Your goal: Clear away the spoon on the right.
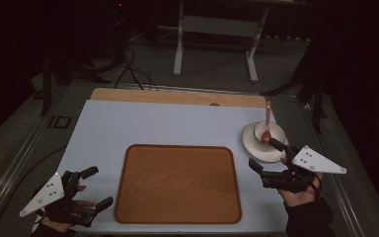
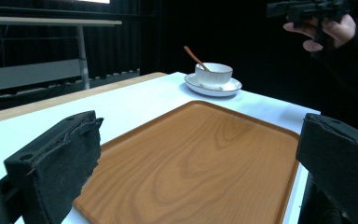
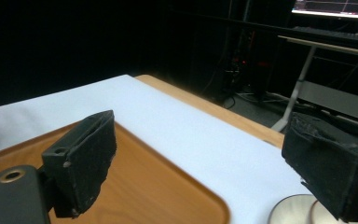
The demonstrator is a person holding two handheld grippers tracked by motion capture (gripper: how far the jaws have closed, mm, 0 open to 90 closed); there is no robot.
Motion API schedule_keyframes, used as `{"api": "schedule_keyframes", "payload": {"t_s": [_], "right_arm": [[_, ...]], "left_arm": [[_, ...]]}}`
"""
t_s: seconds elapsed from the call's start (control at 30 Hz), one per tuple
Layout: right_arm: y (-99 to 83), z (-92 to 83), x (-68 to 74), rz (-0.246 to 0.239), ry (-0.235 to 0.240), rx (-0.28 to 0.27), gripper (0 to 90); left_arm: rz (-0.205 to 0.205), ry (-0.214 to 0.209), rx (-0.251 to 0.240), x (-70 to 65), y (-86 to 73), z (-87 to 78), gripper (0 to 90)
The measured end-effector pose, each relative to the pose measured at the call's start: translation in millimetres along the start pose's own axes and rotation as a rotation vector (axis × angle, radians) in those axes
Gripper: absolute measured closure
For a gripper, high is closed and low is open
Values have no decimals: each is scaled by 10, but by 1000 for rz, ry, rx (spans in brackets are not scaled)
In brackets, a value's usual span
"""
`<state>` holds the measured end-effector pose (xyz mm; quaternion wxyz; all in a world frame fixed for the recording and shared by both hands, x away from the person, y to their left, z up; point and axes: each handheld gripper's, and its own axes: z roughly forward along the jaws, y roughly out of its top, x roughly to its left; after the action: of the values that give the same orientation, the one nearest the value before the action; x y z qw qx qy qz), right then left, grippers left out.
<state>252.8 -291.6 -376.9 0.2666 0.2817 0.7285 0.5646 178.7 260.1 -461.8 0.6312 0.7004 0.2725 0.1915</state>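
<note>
Cup-and-saucer work looks to be the job in hand, and it falls to the right hand-held gripper (image 1: 266, 154). Nearest the person, the left hand-held gripper (image 1: 94, 186) hangs over the bench's (image 1: 103, 123) near-left corner, jaws spread and empty, just beside the wooden tray (image 1: 177, 183), which lies bare in the middle. The right hand-held gripper, likewise spread and holding nothing, sits off the tray's right edge, with its far jaw close to the saucer (image 1: 250, 146). The saucer lies just beyond and slightly right of it, near the bench's right edge, bearing a white cup (image 1: 271, 131). A spoon (image 1: 267, 123) stands in the cup, its handle tilting toward the far side. My judgement: the right hand is much nearer, and a short forward reach would bring its jaws around the saucer's rim.
</note>
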Motion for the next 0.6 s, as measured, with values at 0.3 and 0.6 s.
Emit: {"api": "schedule_keyframes", "payload": {"t_s": [0.3,0.6], "right_arm": [[213,78,-296,-7,-70,-25,99],[267,245,-650,46,-141,16,130]], "left_arm": [[9,-7,-1,6,-3,-8,0],[8,-15,-1,-5,-8,-8,0]]}}
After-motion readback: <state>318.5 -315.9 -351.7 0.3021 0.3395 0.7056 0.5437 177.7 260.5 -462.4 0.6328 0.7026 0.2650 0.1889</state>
